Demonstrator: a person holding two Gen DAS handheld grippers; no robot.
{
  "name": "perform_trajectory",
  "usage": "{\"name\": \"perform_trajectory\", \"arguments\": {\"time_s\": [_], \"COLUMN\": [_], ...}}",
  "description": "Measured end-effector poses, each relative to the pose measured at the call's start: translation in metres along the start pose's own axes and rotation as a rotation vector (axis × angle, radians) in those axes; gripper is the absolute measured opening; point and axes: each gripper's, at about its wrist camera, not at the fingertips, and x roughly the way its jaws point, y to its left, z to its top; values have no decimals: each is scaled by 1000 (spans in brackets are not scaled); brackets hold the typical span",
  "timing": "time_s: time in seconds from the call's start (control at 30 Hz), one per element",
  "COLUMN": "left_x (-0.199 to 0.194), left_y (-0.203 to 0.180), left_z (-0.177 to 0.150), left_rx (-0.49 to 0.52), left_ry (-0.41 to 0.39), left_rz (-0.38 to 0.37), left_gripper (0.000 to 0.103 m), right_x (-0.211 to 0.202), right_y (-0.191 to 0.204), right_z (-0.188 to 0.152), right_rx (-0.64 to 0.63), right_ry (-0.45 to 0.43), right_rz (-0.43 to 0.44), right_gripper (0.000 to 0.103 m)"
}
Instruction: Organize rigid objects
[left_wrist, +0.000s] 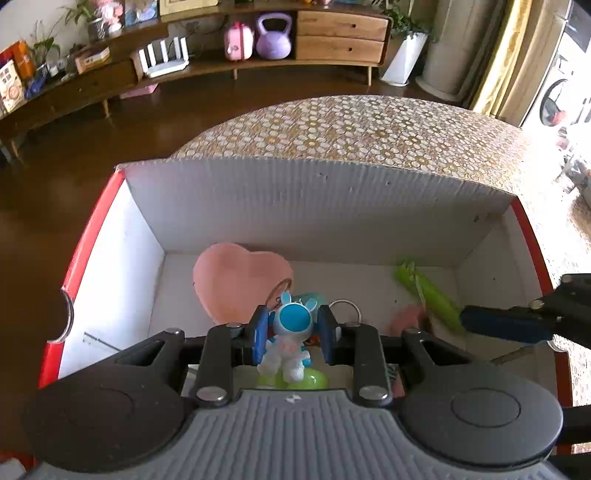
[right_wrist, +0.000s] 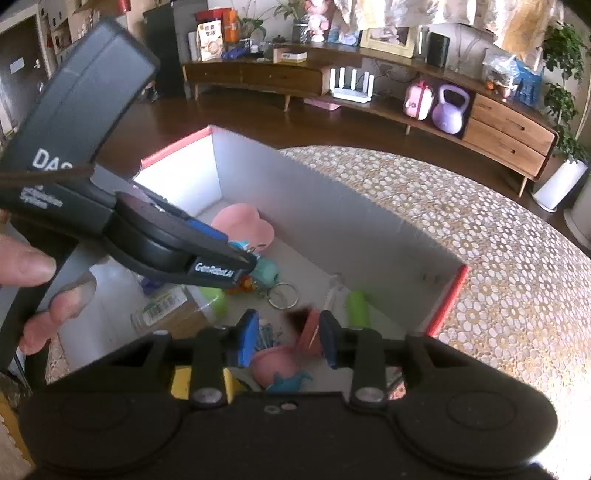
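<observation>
In the left wrist view my left gripper (left_wrist: 293, 325) is shut on a small blue-and-white rabbit astronaut figure (left_wrist: 286, 354), held just above the floor of a white box (left_wrist: 295, 206) with red rims. My right gripper (right_wrist: 288, 334) hangs over the same box with its blue pads apart. A blurred salmon-red piece with a dark tuft (right_wrist: 308, 328) lies between them against the right pad, with a gap on its left. The left gripper (right_wrist: 243, 260) reaches in from the upper left, a person's fingers (right_wrist: 29, 266) on its handle.
In the box lie a pink heart (left_wrist: 236, 284), a green stick-like toy (left_wrist: 432, 295), a key ring (left_wrist: 345, 310), a clear labelled bottle (right_wrist: 162, 306) and a pink round toy (right_wrist: 275, 365). The box stands on a patterned tablecloth (right_wrist: 498, 258). A wooden sideboard (left_wrist: 332, 37) runs behind.
</observation>
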Motion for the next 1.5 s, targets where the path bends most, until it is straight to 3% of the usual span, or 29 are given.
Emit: {"name": "perform_trajectory", "arguments": {"time_s": [0.57, 0.93, 0.97, 1.0, 1.03, 1.07, 1.1, 1.5], "left_x": [-66, -121, -126, -130, -134, -139, -144, -169], "left_y": [-12, -20, -21, -22, -22, -23, -23, -29], "left_z": [-26, -47, -50, -53, -55, -57, -60, -85], "left_rx": [1, -1, -5, -8, -9, -11, -13, -39], "left_ry": [-95, -190, -199, -205, -215, -232, -253, -292], "left_rz": [2, -1, -1, -2, -4, -7, -8, 2], "left_gripper": [28, 29, 31, 41, 52, 73, 80, 80], "right_x": [-66, -113, -116, -119, -122, -125, -128, -158], "right_y": [7, 18, 19, 20, 21, 22, 23, 28], "right_z": [-18, -31, -32, -34, -35, -36, -37, -57], "right_rx": [37, 59, 59, 57, 56, 56, 60, 86], "right_ry": [-62, -138, -144, -149, -152, -157, -162, -247], "right_rz": [25, 52, 53, 55, 55, 57, 61, 116], "right_gripper": [43, 64, 65, 65, 66, 67, 70, 100]}}
